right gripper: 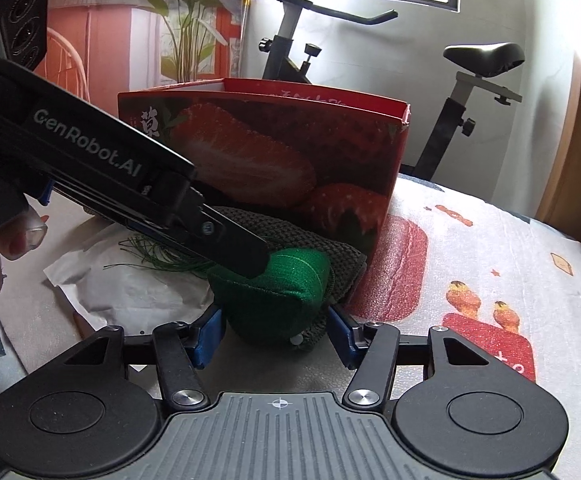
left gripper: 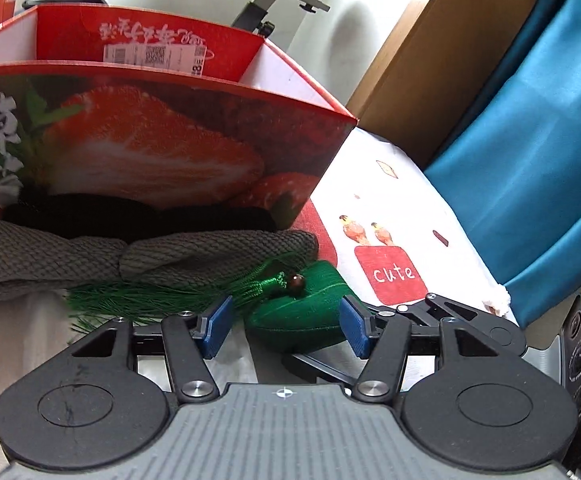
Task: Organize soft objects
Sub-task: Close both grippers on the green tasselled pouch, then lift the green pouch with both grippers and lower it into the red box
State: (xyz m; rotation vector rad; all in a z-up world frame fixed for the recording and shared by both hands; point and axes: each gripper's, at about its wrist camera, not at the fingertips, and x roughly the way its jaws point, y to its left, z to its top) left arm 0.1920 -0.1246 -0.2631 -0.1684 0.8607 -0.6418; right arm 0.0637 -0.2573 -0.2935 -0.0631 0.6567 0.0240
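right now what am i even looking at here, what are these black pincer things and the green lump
These are two hand-held grippers, each with a camera looking out along its two blue-padded fingers. One picture is from the left gripper, the other from the right gripper; the left one also shows as the long black tool in the right picture.

On the printed cloth stands a red strawberry box. In front of it lie a grey knitted cloth and a green stuffed sachet with a green tassel.

Both grippers are open, fingers either side of the sachet. Nothing is held yet.
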